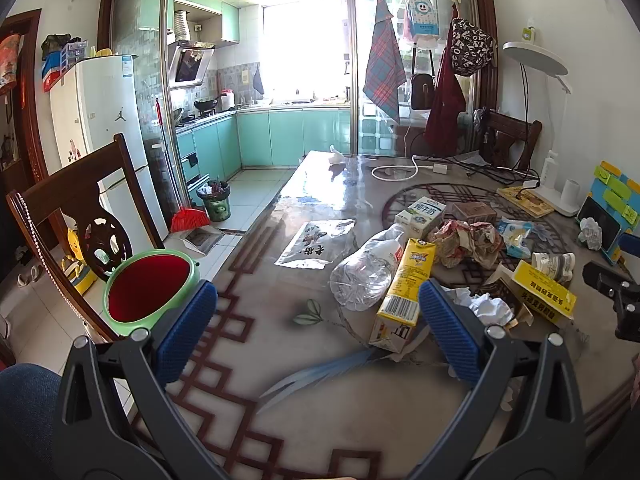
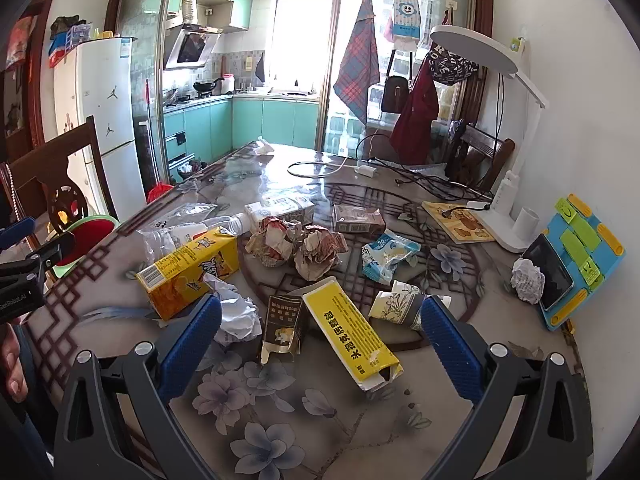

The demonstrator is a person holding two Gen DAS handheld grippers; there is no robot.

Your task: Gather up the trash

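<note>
Both jaws are standing wide open and holding nothing. The left gripper [image 1: 318, 334] is hanging over the near edge of the surface [image 1: 280, 380], with its blue pads [image 1: 186, 332] spread apart. The right gripper [image 2: 320, 340] is hanging over the trash pile in the middle of the surface.

A yellow juice carton [image 1: 404, 292] is lying on its side just in front of the left gripper, touching a squashed clear bottle [image 1: 364, 276]. A white paper ball [image 1: 490, 308] is sitting beside the carton. Between the right gripper's pads a long yellow box [image 2: 352, 334] is lying flat — a small dark box [image 2: 282, 326] is right beside it. A crushed paper cup [image 2: 396, 306] is lying near the right pad.

A green bin [image 1: 150, 292] with a red inside is sitting past the left edge of the surface, on a wooden chair [image 1: 72, 204].
</note>
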